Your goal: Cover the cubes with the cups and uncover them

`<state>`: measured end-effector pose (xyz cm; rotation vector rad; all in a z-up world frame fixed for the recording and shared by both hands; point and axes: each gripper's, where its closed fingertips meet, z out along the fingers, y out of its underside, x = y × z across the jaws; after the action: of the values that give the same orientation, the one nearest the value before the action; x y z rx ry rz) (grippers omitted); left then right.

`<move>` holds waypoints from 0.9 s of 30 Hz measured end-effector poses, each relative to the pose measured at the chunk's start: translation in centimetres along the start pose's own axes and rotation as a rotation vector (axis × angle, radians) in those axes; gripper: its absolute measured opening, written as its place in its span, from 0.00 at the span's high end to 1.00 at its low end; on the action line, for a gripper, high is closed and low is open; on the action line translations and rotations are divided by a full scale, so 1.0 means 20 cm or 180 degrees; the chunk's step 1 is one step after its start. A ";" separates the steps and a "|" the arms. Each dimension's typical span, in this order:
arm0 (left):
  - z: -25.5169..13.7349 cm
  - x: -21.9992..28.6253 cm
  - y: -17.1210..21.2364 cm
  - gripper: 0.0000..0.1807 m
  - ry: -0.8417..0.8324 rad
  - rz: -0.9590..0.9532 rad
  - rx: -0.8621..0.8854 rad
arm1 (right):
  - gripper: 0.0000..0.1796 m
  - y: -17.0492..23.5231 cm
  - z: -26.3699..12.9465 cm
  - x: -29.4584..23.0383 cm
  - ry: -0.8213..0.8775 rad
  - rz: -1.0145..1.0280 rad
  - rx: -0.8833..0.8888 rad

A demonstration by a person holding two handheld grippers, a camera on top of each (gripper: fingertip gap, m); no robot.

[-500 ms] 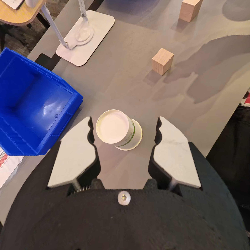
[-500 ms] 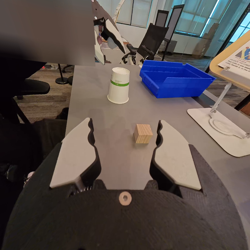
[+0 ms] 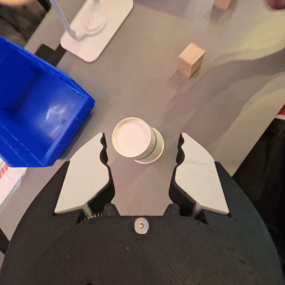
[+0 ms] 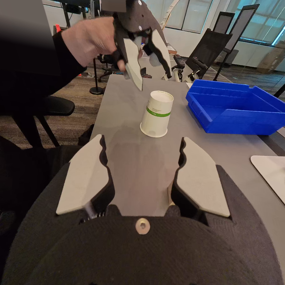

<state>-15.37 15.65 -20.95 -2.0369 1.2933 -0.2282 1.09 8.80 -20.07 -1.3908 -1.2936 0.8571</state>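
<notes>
On the grey table [image 3: 138, 86] a white paper cup [image 3: 135, 142] stands upside down, its flat bottom facing up and its wider rolled rim resting on the tabletop. A green band runs around its side, nearer the upturned bottom than the rim, with small print by it. From the right wrist view the same cup [image 4: 156, 114] looks plain and undented, tapering upward.

Above it hangs the left gripper [image 3: 142, 137], its two pale fingers spread wide apart — the cup sits between the fingertips in the left wrist view, touching neither. In the right wrist view this gripper [image 4: 155, 81] shows from the side, held by a person's hand [image 4: 91, 40] in a dark sleeve, its tips over the cup and clear of it.

The right gripper [image 4: 142, 138] is also spread open and holds nothing; the cup lies just beyond its tips on bare table.

A wooden cube [image 3: 191, 59] sits uncovered on the table, well apart from the cup on the far right side. Another pale wooden block [image 3: 222, 3] shows blurred at the far edge of the left wrist view. A blue plastic bin [image 3: 38, 108] stands near the cup — its corner comes close to the left finger. A white flat stand base [image 3: 97, 29] lies beyond the bin.
</notes>
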 end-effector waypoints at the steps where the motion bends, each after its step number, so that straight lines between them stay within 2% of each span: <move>1: 0.05 -0.01 0.04 0.50 0.0003 -0.0031 -0.0122 | 0.49 0.01 0.01 -0.01 -0.0008 0.0010 -0.0010; 4: 0.16 -0.02 0.10 0.45 0.0123 -0.0153 -0.0201 | 0.49 0.05 0.01 -0.02 -0.0021 0.0076 -0.0054; 7: 0.25 -0.02 0.13 0.45 0.0191 -0.0185 -0.0257 | 0.50 0.08 0.00 -0.02 -0.0020 0.0135 -0.0062; 11: 0.32 -0.07 0.19 0.55 0.0027 -0.0233 -0.0339 | 0.50 0.08 -0.01 -0.01 -0.0032 0.0149 -0.0047; 15: 0.29 -0.10 0.16 0.56 -0.0008 -0.0312 -0.0153 | 0.51 0.08 -0.03 0.00 -0.0018 0.0144 -0.0016; 19: 0.14 -0.13 0.06 0.56 -0.0037 -0.0432 0.0171 | 0.50 0.06 -0.06 0.02 0.0011 0.0141 0.0032; 22: -0.02 -0.12 -0.08 0.56 0.0013 -0.0485 0.0694 | 0.49 0.02 -0.08 0.04 0.0056 0.0122 0.0106; 27: -0.33 -0.03 -0.49 0.56 0.0396 -0.0438 0.2212 | 0.40 -0.13 -0.10 0.11 0.0090 0.0368 0.0479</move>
<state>-11.78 15.69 -9.64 -1.5212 0.9571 -0.7636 2.75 10.26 -16.81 -1.3631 -1.1122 0.9891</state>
